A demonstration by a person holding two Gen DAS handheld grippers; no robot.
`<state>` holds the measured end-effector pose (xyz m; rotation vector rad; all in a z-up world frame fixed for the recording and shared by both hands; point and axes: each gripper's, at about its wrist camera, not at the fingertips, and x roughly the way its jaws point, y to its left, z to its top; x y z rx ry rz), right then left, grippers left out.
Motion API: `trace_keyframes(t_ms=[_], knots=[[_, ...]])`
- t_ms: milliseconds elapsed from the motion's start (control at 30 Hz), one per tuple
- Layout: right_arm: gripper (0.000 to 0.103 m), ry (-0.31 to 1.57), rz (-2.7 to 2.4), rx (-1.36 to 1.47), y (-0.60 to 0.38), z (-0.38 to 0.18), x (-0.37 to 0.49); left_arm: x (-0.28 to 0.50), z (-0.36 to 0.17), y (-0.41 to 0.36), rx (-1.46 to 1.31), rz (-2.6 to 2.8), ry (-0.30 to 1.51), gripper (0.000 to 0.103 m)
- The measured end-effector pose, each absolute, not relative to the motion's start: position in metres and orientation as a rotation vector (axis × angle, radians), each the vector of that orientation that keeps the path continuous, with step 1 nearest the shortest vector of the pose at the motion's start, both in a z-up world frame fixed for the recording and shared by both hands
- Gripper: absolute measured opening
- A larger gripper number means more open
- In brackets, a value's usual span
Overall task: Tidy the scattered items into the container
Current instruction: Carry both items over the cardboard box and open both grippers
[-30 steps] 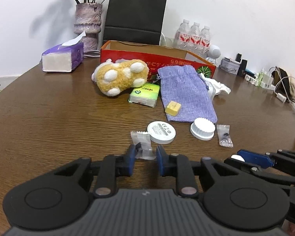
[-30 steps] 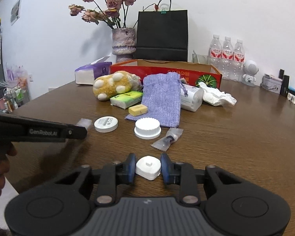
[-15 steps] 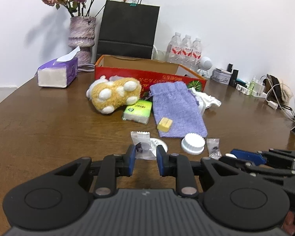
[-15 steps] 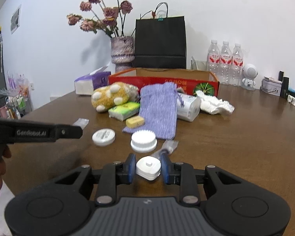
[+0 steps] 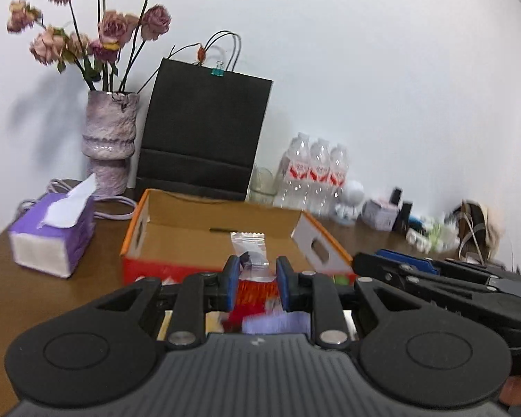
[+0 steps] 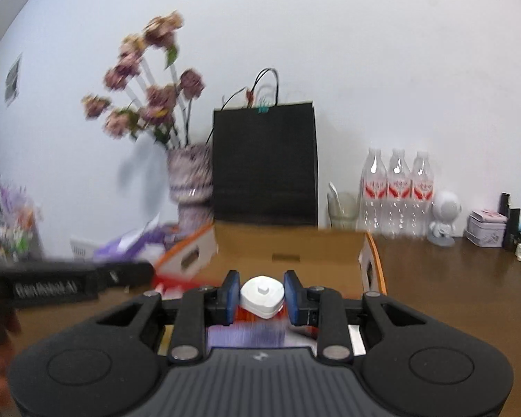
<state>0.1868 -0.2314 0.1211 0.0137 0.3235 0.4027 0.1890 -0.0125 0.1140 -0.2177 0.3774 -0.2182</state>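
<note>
My left gripper (image 5: 255, 279) is shut on a small clear plastic packet (image 5: 250, 252) with a dark piece inside, held up in front of the open red cardboard box (image 5: 177, 229). The box's brown inside is bare where I can see it. My right gripper (image 6: 262, 293) is shut on a white rounded plastic piece (image 6: 261, 296), just short of the same box (image 6: 291, 243). The right gripper also reaches in at the right of the left wrist view (image 5: 434, 271). A blurred purple pouch (image 5: 276, 323) shows below the left fingers.
Behind the box stand a black paper bag (image 5: 205, 132), a vase of dried roses (image 5: 109, 149) and three water bottles (image 5: 312, 173). A purple tissue box (image 5: 52, 232) sits left of the box. Small gadgets and cables (image 5: 434, 222) crowd the table's far right.
Both grippers have risen off the table and moved toward the box, each still holding its item. The scattered items have dropped out of sight below the fingers. Both views are now blurred.
</note>
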Motion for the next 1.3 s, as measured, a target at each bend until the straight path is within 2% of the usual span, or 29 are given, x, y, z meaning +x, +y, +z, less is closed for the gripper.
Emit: trace_keyframes(t_ms=[167, 400, 633, 900, 933, 1000, 1033, 1067, 1100, 1133, 1167, 1300], knots=[[0.026, 0.317, 0.373, 0.076, -0.222, 0.137, 0.246, 0.244, 0.112, -0.004, -0.282, -0.172, 0.393, 0.023], [0.026, 0.393, 0.313, 0.165, -0.221, 0.12, 0.323, 0.312, 0.096, 0.015, -0.357, -0.057, 0.44, 0.024], [0.026, 0.493, 0.279, 0.103, -0.215, 0.088, 0.356, 0.336, 0.071, 0.008, -0.264, -0.04, 0.535, 0.024], [0.026, 0.533, 0.264, 0.068, -0.214, 0.079, 0.36, 0.341, 0.058, 0.002, -0.233, -0.04, 0.575, 0.024], [0.026, 0.536, 0.265, 0.066, -0.214, 0.079, 0.361, 0.341, 0.058, 0.001, -0.224, -0.036, 0.579, 0.025], [0.027, 0.558, 0.278, 0.055, -0.215, 0.078, 0.363, 0.341, 0.059, -0.002, -0.189, -0.018, 0.591, 0.044], [0.029, 0.576, 0.283, 0.049, -0.214, 0.078, 0.365, 0.34, 0.061, -0.004, -0.161, 0.0, 0.594, 0.077], [0.05, 0.593, 0.287, 0.044, -0.214, 0.079, 0.366, 0.338, 0.064, -0.007, -0.125, 0.035, 0.584, 0.087], [0.086, 0.607, 0.289, 0.037, -0.213, 0.08, 0.365, 0.334, 0.068, -0.009, -0.082, 0.084, 0.561, 0.095], [0.098, 0.604, 0.284, 0.028, -0.213, 0.083, 0.364, 0.331, 0.072, -0.011, -0.048, 0.119, 0.531, 0.103], [0.103, 0.589, 0.283, 0.011, -0.212, 0.087, 0.361, 0.327, 0.076, -0.011, -0.033, 0.131, 0.503, 0.103], [0.103, 0.54, 0.317, -0.023, -0.212, 0.102, 0.349, 0.319, 0.086, -0.007, -0.065, 0.111, 0.472, 0.103]])
